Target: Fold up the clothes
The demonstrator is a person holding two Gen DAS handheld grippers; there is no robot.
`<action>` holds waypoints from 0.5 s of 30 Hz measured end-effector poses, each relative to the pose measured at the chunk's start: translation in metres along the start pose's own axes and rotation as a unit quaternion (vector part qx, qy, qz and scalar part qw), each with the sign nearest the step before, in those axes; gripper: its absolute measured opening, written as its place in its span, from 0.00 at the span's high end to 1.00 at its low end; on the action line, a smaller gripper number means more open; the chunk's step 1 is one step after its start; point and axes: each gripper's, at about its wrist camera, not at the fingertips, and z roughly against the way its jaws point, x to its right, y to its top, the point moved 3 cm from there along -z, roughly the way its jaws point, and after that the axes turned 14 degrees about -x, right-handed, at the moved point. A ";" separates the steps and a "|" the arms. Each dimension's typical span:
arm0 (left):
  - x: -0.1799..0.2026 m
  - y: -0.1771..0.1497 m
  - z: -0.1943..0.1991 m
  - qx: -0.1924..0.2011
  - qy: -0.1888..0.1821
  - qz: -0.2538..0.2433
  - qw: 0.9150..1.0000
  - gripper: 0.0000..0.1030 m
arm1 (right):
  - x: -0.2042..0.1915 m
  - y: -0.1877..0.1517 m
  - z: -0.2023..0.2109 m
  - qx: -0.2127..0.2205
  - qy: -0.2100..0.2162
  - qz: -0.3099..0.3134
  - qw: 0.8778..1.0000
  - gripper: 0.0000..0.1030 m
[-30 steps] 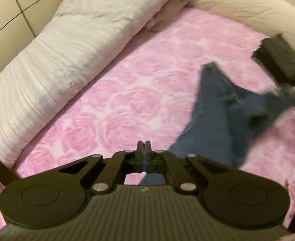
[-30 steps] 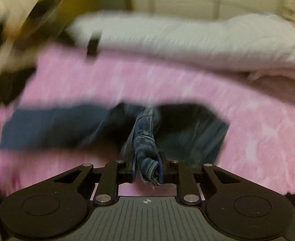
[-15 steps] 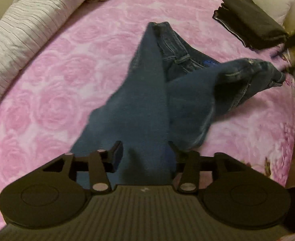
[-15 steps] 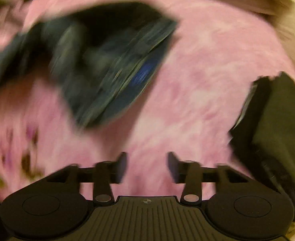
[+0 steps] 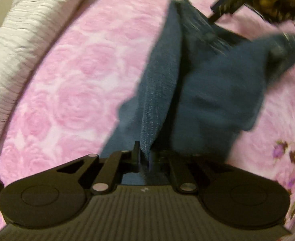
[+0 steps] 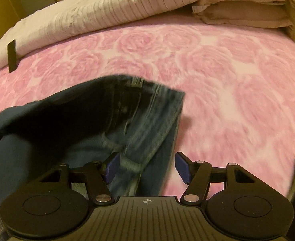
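Note:
A pair of dark blue jeans [image 5: 203, 92] lies crumpled on the pink rose-patterned bedspread [image 5: 71, 84]. My left gripper [image 5: 144, 156] is shut on a fold of a jeans leg near its end. In the right wrist view my right gripper [image 6: 146, 166] is open, its blue pads on either side of the jeans waistband [image 6: 139, 124] without gripping it. The right gripper also shows blurred at the far end of the jeans in the left wrist view [image 5: 225, 6].
A white quilted duvet [image 6: 111, 12] is rolled along the far side of the bed [image 6: 227, 80]. Folded beige bedding [image 6: 245, 12] lies at the far right corner. A dark strip [image 6: 12, 55] stands by the duvet on the left.
My left gripper has shut on the jeans leg it was open over. My right gripper, which had let go of the jeans, has swung back to the waistband, still open.

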 end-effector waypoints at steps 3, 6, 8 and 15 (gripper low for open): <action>-0.035 0.011 0.010 0.014 0.006 0.018 1.000 0.95 | 0.017 0.024 -0.025 0.010 -0.009 -0.014 1.000 0.40; -0.055 0.020 0.012 0.022 0.018 0.005 1.000 0.95 | 0.035 0.046 -0.048 0.010 0.022 -0.050 0.998 0.40; -0.063 0.027 0.010 0.019 0.027 -0.005 0.999 0.95 | 0.041 0.051 -0.055 -0.001 0.050 -0.067 0.997 0.56; -0.107 0.070 -0.018 0.006 0.088 -0.003 0.996 0.94 | 0.042 0.074 -0.017 0.013 0.018 -0.027 0.999 0.73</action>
